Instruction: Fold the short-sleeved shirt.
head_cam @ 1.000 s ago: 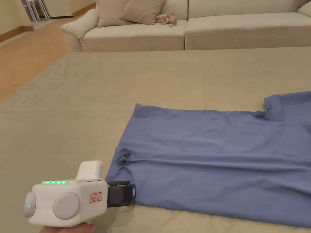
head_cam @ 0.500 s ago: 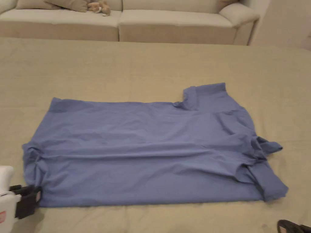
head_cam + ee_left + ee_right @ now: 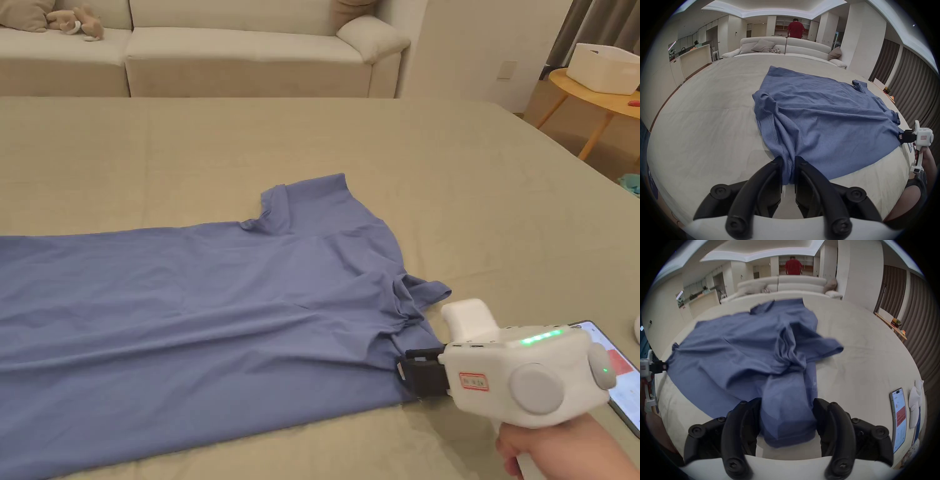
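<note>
Gripping blue short-sleeved shirt (image 3: 187, 312) at both ends.
Left gripper (image 3: 788, 160) clenched on hem corner; right gripper (image 3: 786, 404) jaws apart, sleeve between fingers.

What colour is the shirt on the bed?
The shirt is plain blue, clearest in the head view.

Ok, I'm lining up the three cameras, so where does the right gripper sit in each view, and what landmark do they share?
Head view: the right gripper is at lower right, with its jaws at the edge of the blue shirt.
Left gripper view: the right gripper is small at the far right edge, at the shirt's corner.
Right gripper view: the right gripper is at bottom centre, with its own jaws either side of shirt cloth.
Shared landmark: the pale sofa is near the top of each.
</note>
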